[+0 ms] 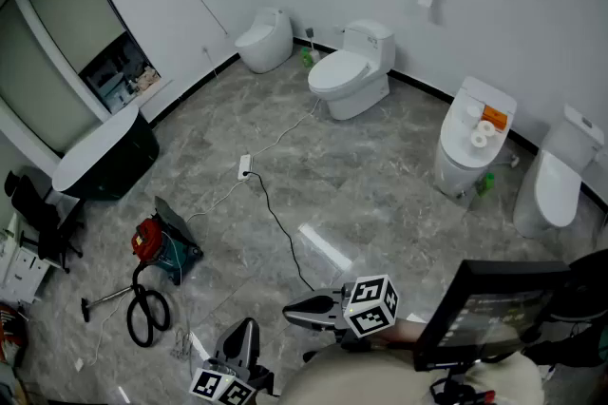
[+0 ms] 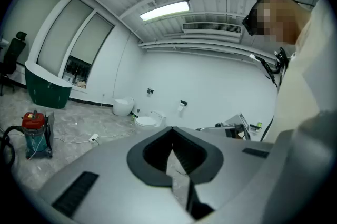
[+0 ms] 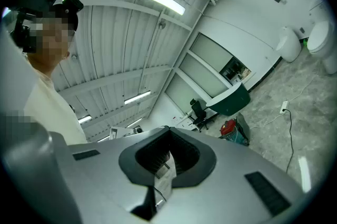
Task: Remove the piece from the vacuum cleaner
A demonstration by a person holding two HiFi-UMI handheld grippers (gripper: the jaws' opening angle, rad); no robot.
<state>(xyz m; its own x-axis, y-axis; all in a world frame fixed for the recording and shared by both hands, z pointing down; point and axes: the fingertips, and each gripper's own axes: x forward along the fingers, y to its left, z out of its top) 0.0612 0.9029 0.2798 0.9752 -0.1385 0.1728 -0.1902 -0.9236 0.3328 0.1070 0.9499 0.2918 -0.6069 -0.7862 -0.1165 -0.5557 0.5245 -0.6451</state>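
While the vacuum cleaner (image 1: pixel 155 246), a red-topped canister with a black hose (image 1: pixel 144 310) coiled beside it, sits untouched on the grey floor (image 1: pixel 380 194) at the left of the room, the task has not begun: no piece looks detached, though at this range that is hard to confirm. Left claw (image 1: pixel 245 327) and right claw (image 1: pixel 293 309) both hang well apart from the machine, close to the person, each with jaws pressed together and nothing between them. Approach, grip and pull all remain to be done. No brand or lettering is legible on the canister; only the black-and-white square markers on the claws' cubes (image 1: pixel 370 305) stand out. A white power strip (image 1: pixel 245 167) lies on the floor between the machine and the toilets (image 1: pixel 351 75).
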